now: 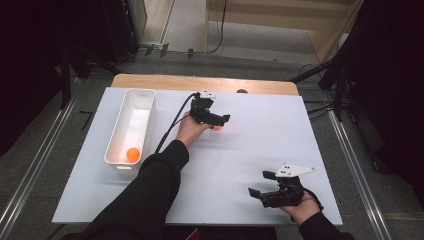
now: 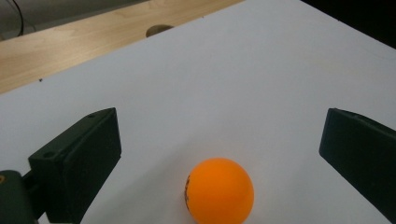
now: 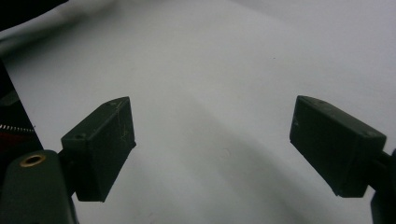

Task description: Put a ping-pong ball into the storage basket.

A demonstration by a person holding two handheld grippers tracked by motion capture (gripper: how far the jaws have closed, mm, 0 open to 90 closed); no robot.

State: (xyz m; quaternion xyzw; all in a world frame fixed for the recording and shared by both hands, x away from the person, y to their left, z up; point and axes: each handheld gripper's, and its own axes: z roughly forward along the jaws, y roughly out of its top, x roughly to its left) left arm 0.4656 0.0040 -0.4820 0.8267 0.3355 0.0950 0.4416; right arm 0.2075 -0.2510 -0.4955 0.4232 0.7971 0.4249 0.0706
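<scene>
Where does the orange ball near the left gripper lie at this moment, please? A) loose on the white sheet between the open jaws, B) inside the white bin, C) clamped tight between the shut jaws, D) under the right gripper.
A: the ball rests on the white sheet with clear gaps to both spread jaws of the left gripper.

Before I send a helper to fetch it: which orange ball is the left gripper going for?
On the white sheet covering the table, look right of the long white bin, near the middle. The ball on the sheet lies loose between the open jaws of the left gripper. The other orange ball sits inside the bin.
</scene>
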